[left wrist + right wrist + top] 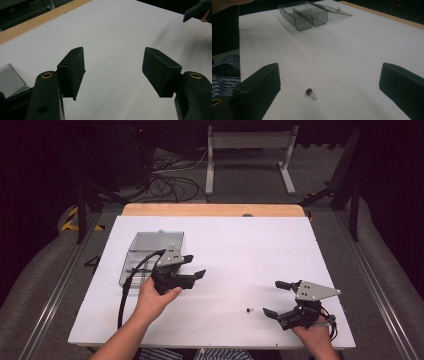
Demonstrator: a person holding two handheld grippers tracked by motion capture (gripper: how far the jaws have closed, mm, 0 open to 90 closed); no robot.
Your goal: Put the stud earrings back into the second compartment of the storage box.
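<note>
Item 1: right hand-held gripper (280, 298). Jaws spread wide, holding nothing. It hovers low over the counter (250, 250) near your edge.

Item 2: small bulb (310, 93), red base with a clear glass tip. It lies on its side on the counter just ahead of your right hand-held gripper, between the two jaws but nearer the left one as that gripper's view shows it. From the high view it is a dark speck (249, 310) just beyond the jaw tips.

Item 3: left hand-held gripper (190, 267). Jaws spread, empty, raised above the counter beside the box.

Item 4: clear compartment box (305, 16), lid open and lying back. It sits well ahead of your right hand-held gripper, just behind and beside your left one. Dividers inside are visible; contents cannot be made out.

Risks, as judged:
- Bulb is round and smooth. If one jaw touches it first, it will likely roll or skid away across the counter. Cause: off-centre approach.
- Bulb is very small against wide pads. If you close too high, the jaws meet above it and you lift nothing.
- Glass tip is fragile. A hard squeeze on the glass rather than the base could crack it.
- Counter edge is close behind your right hand-held gripper. A nudged bulb could roll off toward you.
- Box is light and its lid is loose. Your left hand-held gripper or its cable (131, 277) could shift it.
</note>
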